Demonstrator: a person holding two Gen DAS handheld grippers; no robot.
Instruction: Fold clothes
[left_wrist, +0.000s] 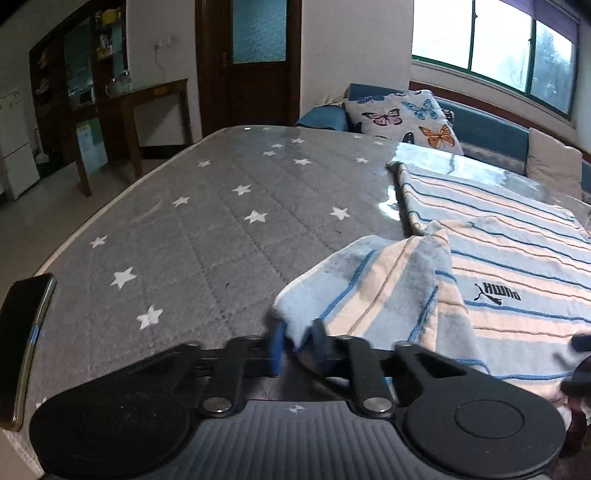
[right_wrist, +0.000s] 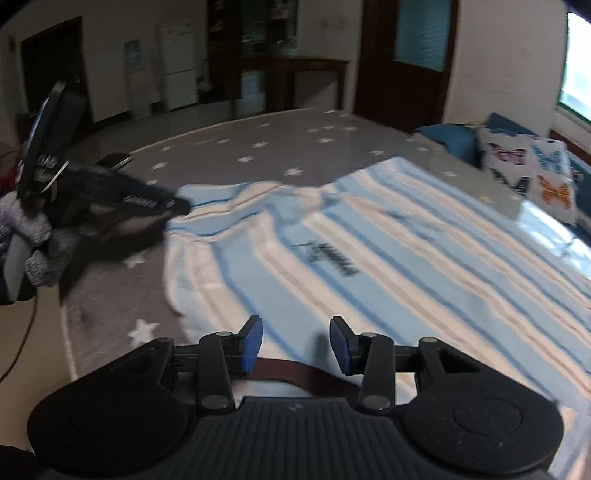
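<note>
Pinching the striped shirt (left_wrist: 498, 266) sleeve at lower centre, the left gripper (left_wrist: 297, 345) is closed on cloth. Star-patterned tabletop (left_wrist: 207, 229) lies bare toward upper left. Only the right-wrist view shows the right gripper (right_wrist: 295, 343) part-open, empty, over the shirt's near hem.

Daylight entered through the window (left_wrist: 495, 48) — overexposed, blown white. The room's far side stayed dim. Glare lay on the table (left_wrist: 424, 162) near the sofa. Right wrist view was motion-blurred throughout; left view sharper. Fisheye bending curved edges — corners vignetted black.
</note>
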